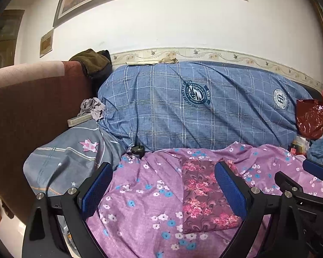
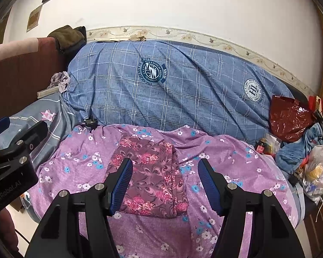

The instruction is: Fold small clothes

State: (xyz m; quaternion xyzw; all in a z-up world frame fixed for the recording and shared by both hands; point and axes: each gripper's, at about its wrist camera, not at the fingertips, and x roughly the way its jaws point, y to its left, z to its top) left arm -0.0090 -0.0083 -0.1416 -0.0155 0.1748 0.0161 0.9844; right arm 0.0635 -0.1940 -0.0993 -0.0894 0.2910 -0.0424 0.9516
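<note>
The folded cloth [image 2: 149,176], dark pink with flowers, lies flat on the purple flowered sheet [image 2: 215,154] of the bed. It sits just ahead of the right hand-held gripper [image 2: 165,182], whose blue pads stand wide apart with nothing between them. The cloth's near edge is under that gripper's left pad [image 2: 121,185]; its right edge falls inside the gap. From the left hand-held gripper [image 1: 163,190], the same cloth [image 1: 204,195] lies ahead and toward its right pad [image 1: 231,189]. This gripper is wide open too and holds nothing.

Left of the cloth there is a wide patch of bare purple sheet [image 1: 140,193], with room to move. Right of the right gripper there is more bare sheet.

Beyond the cloth the blue checked quilt [image 2: 183,90] rises like a wall. A grey pillow with a pink star [image 1: 75,157] lies left of the left gripper. A shiny red bag [image 2: 288,118], blue clothes [image 2: 299,148] and a white plastic bag [image 2: 318,167] crowd the far right edge of the bed.
</note>
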